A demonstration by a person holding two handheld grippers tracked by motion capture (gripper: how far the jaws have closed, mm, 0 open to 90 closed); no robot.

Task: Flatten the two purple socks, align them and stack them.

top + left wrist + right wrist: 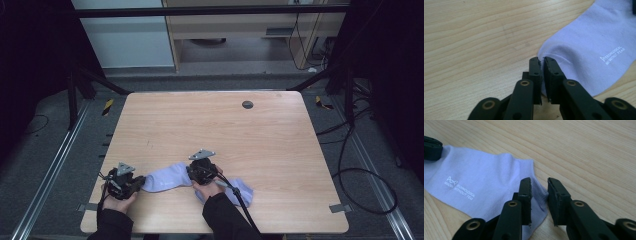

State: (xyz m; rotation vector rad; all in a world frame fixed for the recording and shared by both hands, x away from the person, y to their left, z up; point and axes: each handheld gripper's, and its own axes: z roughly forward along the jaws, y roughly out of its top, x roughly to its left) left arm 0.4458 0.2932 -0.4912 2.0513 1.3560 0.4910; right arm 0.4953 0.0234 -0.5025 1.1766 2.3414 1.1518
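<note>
A pale lavender sock with small white lettering lies flat along the front of the wooden table. In the left gripper view the sock reaches up to the right, and my left gripper is shut on its near rounded end, thin fabric pinched between the jaws. From above, that left gripper sits at the sock's left end. My right gripper rests on the sock's middle. Its own view shows the right gripper with a visible gap, a raised fold of the sock between the jaws.
A dark round grommet sits near the table's far edge. The left gripper's jaw tip rests on the sock's far end in the right gripper view. Black cables loop on the floor to the right. Bare wood stretches beyond the sock.
</note>
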